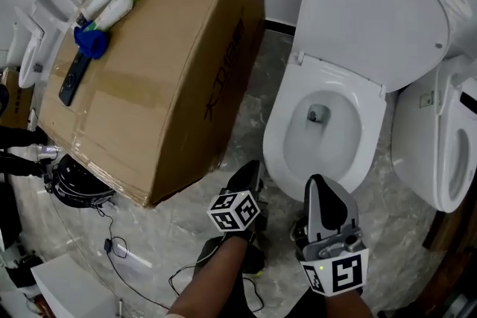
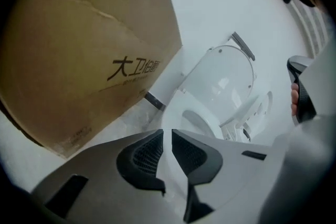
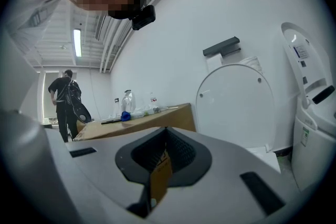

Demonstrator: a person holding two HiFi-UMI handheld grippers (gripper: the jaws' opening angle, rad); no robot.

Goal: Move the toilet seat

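Hovering near the bowl's front edge, the left tongs (image 1: 250,169) stand slightly parted with nothing between them, while the right tongs (image 1: 320,184) are clenched shut and empty. The white oval plastic toilet seat (image 1: 373,123) lies flat on the white ceramic bowl (image 1: 328,149), its white lid (image 1: 373,18) raised behind, beside a big brown cardboard box (image 1: 171,63). The seat is probably light, stiff and slippery, pivoting on rear hinges; its front rim looks the best hold.

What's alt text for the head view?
A white toilet with its lid raised, seen from above, with the left gripper and right gripper held near its front rim. A large cardboard box stands to its left, tubes and a black remote on top; another toilet is at the right edge.
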